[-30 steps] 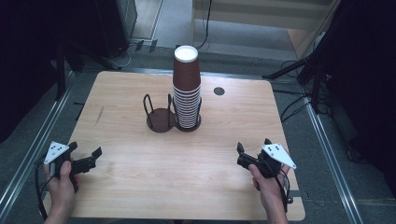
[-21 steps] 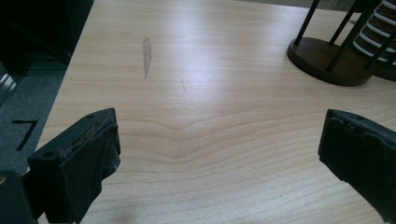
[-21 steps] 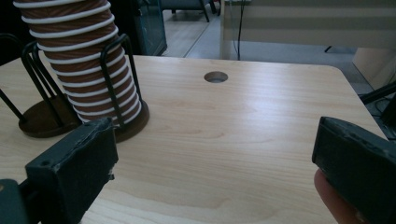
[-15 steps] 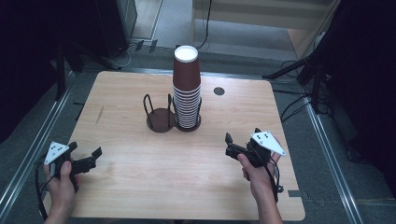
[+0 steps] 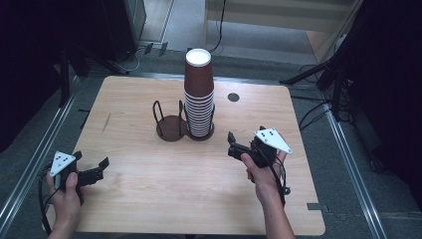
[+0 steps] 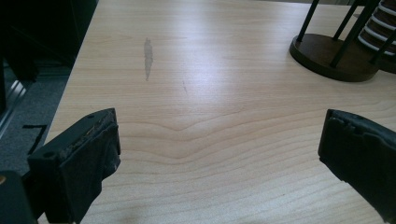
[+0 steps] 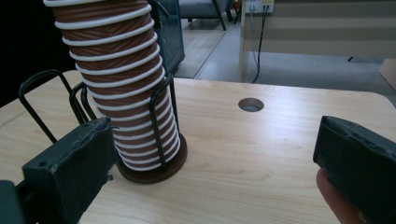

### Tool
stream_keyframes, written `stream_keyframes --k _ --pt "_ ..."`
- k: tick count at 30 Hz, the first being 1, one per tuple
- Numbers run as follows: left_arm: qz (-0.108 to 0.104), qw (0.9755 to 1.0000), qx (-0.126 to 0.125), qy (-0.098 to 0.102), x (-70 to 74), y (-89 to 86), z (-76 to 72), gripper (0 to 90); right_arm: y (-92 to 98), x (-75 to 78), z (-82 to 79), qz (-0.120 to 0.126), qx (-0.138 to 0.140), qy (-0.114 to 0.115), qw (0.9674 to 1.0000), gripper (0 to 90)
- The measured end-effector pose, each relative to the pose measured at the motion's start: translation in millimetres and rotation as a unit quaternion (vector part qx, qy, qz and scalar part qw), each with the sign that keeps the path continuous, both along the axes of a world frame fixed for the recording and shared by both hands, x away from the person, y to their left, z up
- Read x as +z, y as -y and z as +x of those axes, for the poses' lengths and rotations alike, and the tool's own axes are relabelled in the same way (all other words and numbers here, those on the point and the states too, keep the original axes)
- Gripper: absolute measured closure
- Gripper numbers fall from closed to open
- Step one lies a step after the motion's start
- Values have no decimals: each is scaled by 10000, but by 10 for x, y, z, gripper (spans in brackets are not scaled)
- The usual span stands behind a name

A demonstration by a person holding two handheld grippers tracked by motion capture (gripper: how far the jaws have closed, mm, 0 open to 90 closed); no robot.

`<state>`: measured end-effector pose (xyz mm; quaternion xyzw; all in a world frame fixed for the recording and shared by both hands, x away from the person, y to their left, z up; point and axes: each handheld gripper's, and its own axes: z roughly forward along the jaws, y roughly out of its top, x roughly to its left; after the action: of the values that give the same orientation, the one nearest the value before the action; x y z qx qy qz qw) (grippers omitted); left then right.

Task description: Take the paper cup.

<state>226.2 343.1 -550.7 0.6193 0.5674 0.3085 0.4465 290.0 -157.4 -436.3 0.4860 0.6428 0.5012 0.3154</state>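
Spanning pale wood table (image 5: 149, 199), both tools (image 5: 233, 144) (image 5: 94, 172) jaws apart, near cup stack (image 5: 199, 94); dark room.

Wooden table (image 5: 149, 199) with two-ring cup holder (image 5: 171, 128).

My table (image 5: 149, 209) is pale wood with a round cable hole (image 5: 233, 97) near its far edge. Grey floor (image 5: 179, 30) surrounds it, with metal rails (image 5: 30, 164) along both sides. A dark cabinet (image 5: 122, 25) stands beyond, cables (image 5: 313, 112) trail right, and black curtains (image 5: 393, 74) flank everything.
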Motion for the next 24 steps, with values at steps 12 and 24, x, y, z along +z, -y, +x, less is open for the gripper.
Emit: stream_keyframes --k 12,24 --pt "-137 9999 -45 -22 -2 -29 3 0 -264 174 111 -61 164 146 9997 0" --pt "-235 9997 -88 -45 -4 -49 3 0 -542 294 256 -119 258 205 9994 0"
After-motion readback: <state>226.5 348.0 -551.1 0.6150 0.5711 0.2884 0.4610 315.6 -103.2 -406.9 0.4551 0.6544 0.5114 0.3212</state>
